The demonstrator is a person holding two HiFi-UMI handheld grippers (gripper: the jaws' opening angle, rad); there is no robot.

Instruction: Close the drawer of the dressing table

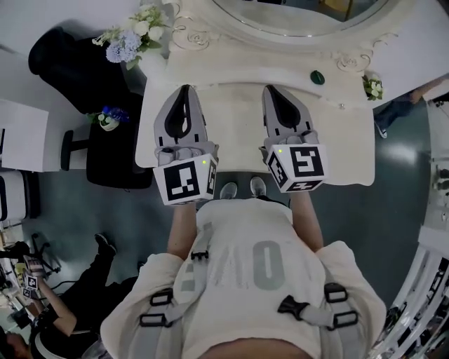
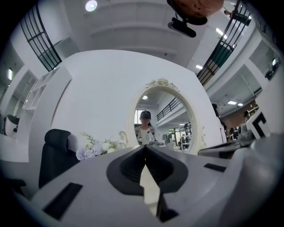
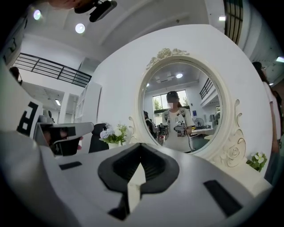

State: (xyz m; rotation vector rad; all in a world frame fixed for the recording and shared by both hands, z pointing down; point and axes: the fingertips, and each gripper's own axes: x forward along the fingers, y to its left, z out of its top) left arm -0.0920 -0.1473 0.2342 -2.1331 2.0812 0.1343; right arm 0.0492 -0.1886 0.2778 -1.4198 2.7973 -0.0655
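The white dressing table stands in front of me with its oval mirror at the back. From above only its top shows; no drawer front sticks out past the front edge. My left gripper hovers over the left half of the top, shut and empty. My right gripper hangs beside it over the right half, also shut and empty. Both point at the mirror. In each gripper view the jaw tips meet, the left gripper and the right gripper.
A flower bunch stands at the table's back left and a small sprig at the back right, with a dark green knob-like object near it. A black chair sits to the left. A person crouches at lower left.
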